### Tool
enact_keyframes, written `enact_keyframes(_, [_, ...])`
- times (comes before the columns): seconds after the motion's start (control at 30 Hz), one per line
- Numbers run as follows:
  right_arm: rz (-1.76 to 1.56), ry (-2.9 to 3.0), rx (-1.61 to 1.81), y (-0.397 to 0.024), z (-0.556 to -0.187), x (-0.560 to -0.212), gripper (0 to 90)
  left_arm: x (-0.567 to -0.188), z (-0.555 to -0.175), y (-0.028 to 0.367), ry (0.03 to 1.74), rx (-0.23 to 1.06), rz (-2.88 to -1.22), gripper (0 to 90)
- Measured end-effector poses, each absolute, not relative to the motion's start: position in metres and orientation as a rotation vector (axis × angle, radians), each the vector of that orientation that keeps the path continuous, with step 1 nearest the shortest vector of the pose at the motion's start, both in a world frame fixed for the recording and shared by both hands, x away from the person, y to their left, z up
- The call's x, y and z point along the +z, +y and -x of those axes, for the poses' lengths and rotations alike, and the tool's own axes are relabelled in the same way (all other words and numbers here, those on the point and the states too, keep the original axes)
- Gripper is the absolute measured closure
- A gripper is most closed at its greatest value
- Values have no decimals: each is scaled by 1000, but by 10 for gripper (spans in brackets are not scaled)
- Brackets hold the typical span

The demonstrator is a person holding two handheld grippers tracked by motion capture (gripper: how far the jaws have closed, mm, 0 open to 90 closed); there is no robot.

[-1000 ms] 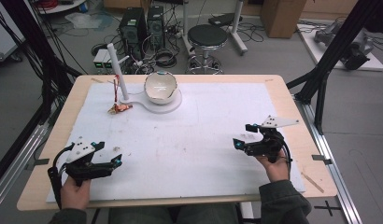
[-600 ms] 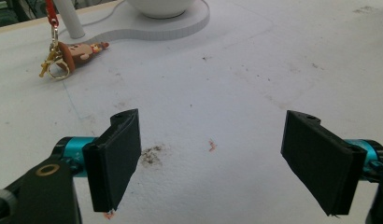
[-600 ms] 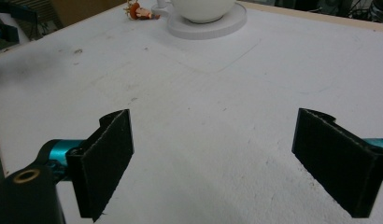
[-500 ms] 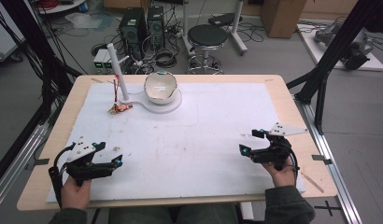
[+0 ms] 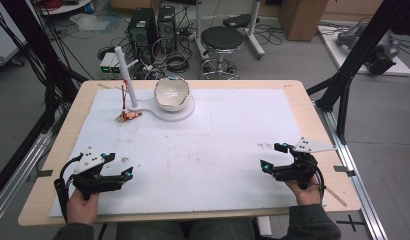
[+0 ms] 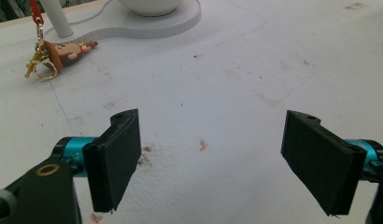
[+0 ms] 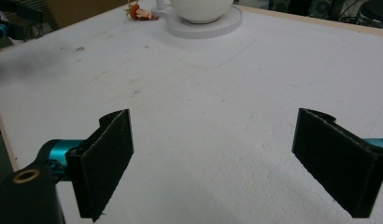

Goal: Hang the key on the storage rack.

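Keychain (image 5: 127, 116) lay on the white sheet (image 5: 218, 145) at the far left of the tabletop (image 5: 298, 90), just beside the foot of a white post (image 5: 125, 75) that rose from a flat white base (image 5: 163, 114); its red strap ran up along the post, though whether it hung from the post could not be told. In the left gripper view the keychain (image 6: 59, 52) showed as a small brown figure with a gold ring, lying on its side, close to the base edge. A white bowl (image 5: 171, 93) sat upright on the round part of that base, to the right of the post. The left hand-held gripper (image 5: 120, 170) was near the front left corner of the sheet, well apart from the keychain, its jaws spread wide with nothing between them; the left hand (image 5: 82, 207) held it from below. The right hand-held gripper (image 5: 273, 156) was near the front right edge of the sheet, also spread wide and empty, gripped by the right hand (image 5: 305, 192). Both pointed roughly toward the middle of the sheet. In the right gripper view the bowl (image 7: 201, 9) and the keychain (image 7: 139, 11) appeared far off, beyond bare, lightly smudged sheet.
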State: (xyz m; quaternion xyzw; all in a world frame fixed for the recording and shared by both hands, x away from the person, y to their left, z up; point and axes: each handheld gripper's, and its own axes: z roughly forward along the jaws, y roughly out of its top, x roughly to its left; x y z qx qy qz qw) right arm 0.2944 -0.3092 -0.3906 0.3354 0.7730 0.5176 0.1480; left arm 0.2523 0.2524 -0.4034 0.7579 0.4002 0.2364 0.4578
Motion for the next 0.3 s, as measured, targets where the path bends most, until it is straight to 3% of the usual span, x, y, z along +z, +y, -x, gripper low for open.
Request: enact_keyframes(0.3, [-950, 2237, 1486, -305, -295, -392, 119, -404, -253, 252, 980, 581, -1867, 206])
